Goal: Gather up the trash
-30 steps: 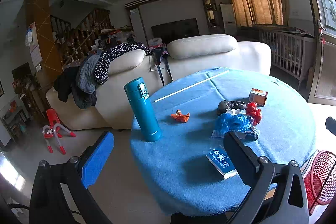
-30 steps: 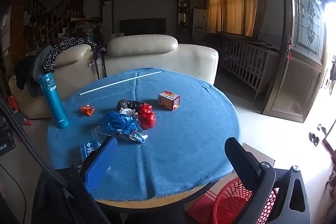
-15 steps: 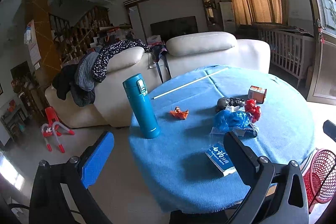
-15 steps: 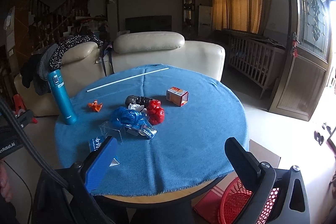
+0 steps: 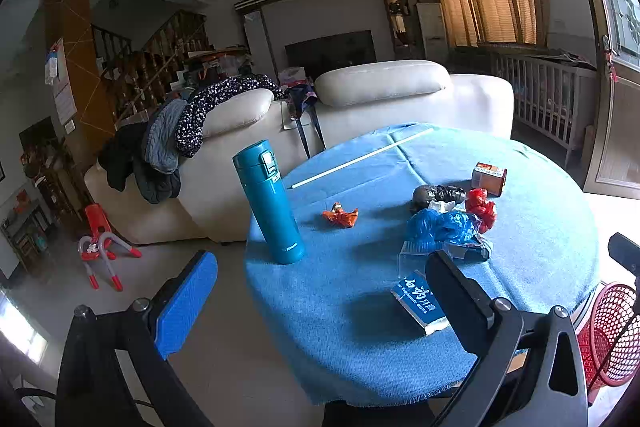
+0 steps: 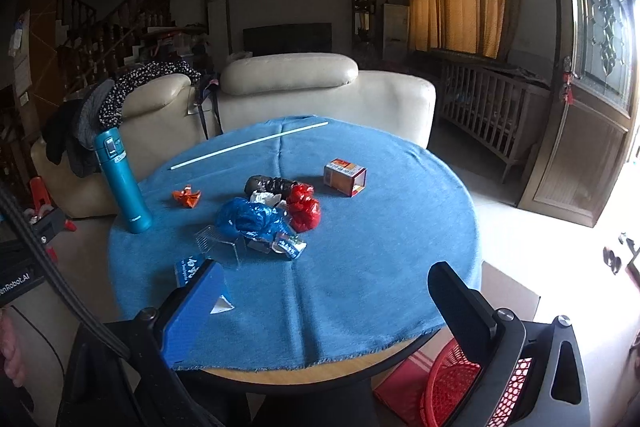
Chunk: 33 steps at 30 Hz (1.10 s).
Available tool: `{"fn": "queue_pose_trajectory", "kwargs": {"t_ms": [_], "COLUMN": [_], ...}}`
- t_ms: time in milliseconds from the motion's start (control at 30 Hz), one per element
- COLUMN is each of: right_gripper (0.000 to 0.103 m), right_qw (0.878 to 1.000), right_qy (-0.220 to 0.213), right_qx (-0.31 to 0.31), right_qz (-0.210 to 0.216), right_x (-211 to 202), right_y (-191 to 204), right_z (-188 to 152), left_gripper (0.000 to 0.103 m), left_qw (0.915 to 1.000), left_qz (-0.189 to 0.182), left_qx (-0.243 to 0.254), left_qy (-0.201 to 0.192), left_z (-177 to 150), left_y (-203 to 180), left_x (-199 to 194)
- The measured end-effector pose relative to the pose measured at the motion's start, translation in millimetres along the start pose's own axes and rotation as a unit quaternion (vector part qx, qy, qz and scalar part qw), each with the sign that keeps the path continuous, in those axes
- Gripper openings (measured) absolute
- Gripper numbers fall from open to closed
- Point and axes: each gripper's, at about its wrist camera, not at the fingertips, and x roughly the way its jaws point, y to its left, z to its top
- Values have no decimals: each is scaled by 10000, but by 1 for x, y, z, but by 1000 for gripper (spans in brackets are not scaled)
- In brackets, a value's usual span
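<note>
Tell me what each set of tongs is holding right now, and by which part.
Nothing is held. The left tongs and right tongs both stand open and empty, short of the trash on the blue tablecloth.

A round table (image 6: 400, 341) under a blue cloth (image 6: 380, 247) carries everything. The landmark is the blue plastic bag (image 6: 250, 219) near its middle. Touching it on the right — a red bag (image 6: 304, 207); just behind, a dark crumpled bag (image 6: 268, 183). Further right sits a small orange carton (image 6: 345, 177). Left of it lie an orange wrapper (image 6: 187, 195) and an upright teal flask (image 6: 122, 183). In front — a clear plastic piece (image 6: 220, 241) and a blue packet (image 5: 418, 301). A white rod (image 6: 248, 145) lies at the far edge.
</note>
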Motion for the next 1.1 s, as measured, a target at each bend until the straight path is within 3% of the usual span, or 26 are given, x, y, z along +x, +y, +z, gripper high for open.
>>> {"fn": "queue_pose_trajectory", "kwargs": {"t_ms": [1100], "right_gripper": [103], "right_qw": [9997], "right_qy": [86], "right_qx": [120], "right_qz": [174], "right_x": [11], "right_y": [0], "right_z": [-3], "left_gripper": [103], "left_qw": [9999], "left_qz": [-5], "left_qx": [21], "left_qy": [109], "left_z": [-4], "left_y": [3], "left_x": [5]}}
